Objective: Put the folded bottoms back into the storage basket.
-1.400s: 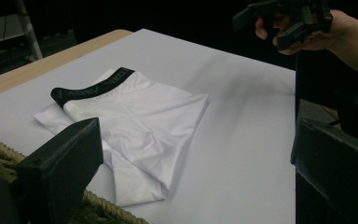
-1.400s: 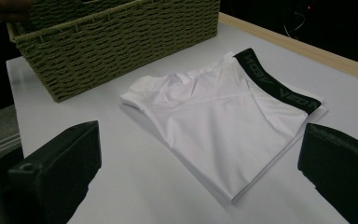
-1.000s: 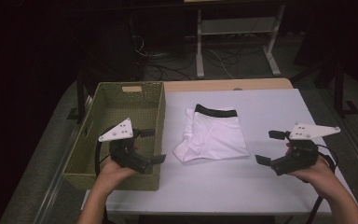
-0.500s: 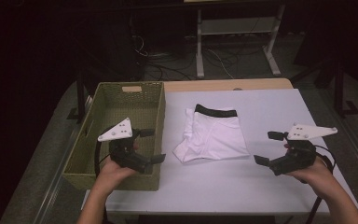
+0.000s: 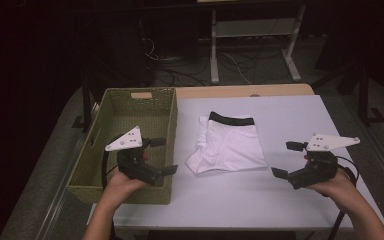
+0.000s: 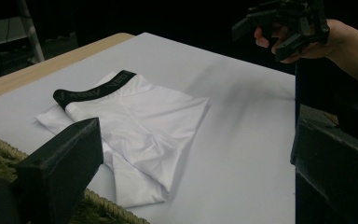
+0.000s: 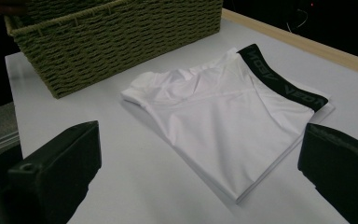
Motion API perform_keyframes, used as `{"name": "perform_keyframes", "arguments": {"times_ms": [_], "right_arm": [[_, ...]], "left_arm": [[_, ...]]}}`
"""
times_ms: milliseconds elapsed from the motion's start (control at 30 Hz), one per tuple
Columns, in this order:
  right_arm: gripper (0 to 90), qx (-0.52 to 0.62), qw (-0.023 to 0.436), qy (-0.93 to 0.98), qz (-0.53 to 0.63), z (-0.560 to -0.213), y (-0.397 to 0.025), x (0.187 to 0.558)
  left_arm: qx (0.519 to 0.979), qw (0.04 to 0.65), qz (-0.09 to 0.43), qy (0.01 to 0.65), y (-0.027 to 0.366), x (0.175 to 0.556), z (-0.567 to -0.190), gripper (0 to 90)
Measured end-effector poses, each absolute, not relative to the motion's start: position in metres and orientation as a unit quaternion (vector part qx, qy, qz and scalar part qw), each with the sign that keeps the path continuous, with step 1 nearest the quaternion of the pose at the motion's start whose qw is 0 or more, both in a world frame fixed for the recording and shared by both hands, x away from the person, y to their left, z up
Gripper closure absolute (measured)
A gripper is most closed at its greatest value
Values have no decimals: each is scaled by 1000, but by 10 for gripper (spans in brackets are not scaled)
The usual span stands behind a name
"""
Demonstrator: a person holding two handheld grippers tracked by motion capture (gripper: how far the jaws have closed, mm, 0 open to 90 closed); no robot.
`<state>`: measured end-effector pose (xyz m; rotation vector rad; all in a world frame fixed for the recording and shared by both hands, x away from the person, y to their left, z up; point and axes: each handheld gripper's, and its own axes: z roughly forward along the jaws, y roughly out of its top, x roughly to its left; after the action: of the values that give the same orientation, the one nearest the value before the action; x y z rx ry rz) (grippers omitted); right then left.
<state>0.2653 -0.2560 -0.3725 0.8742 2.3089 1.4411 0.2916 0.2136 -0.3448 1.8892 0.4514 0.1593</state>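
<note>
A: Folded white underwear (image 5: 228,144) flat on the table (image 5: 290,120), between the two tongs. Ahead and inward of the left tongs (image 5: 161,156), ahead and inward of the right tongs (image 5: 286,159) too.

B: Both tongs released, jaws spread wide, nothing gripped. Left tongs held over the near right corner of the woven basket (image 5: 111,152); right tongs above bare table, off the right edge of the cloth.

A: Nearer hand?

B: Left, by a little, judging from the high view. Near left corner of the cloth close beside the basket wall, just past the left jaws. Right tongs a bit farther from the right fold.

A: Long axis?

B: Running away from the tongs: black waistband (image 5: 231,120) at the far end, loose leg hems at the near end. In the right gripper view, underwear (image 7: 223,116) slanted, band off to the far right; in the left gripper view, underwear (image 6: 135,126) with band to the far left.

A: Look of it?

B: Thin, smooth, white, folded into a rough rectangle, a few creases, one flap sticking out at the near left corner. Grey lettering on the band, unreadable here. Soft and limp, likely to sag if pinched at one edge only.

A: So, for a lift toward the basket?

B: Probably a pinch from each side, then a short carry leftward.
</note>
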Motion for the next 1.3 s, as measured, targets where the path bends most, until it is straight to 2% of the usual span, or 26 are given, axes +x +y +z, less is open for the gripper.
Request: {"name": "perform_keyframes", "arguments": {"times_ms": [567, 1300], "right_arm": [[0, 309, 142, 799, 495, -377, -261, 267], [0, 332, 136, 809, 466, -401, -257, 274]], "left_arm": [[802, 561, 68, 191, 213, 292, -345, 22], [803, 561, 69, 191, 213, 291, -345, 22]]}}
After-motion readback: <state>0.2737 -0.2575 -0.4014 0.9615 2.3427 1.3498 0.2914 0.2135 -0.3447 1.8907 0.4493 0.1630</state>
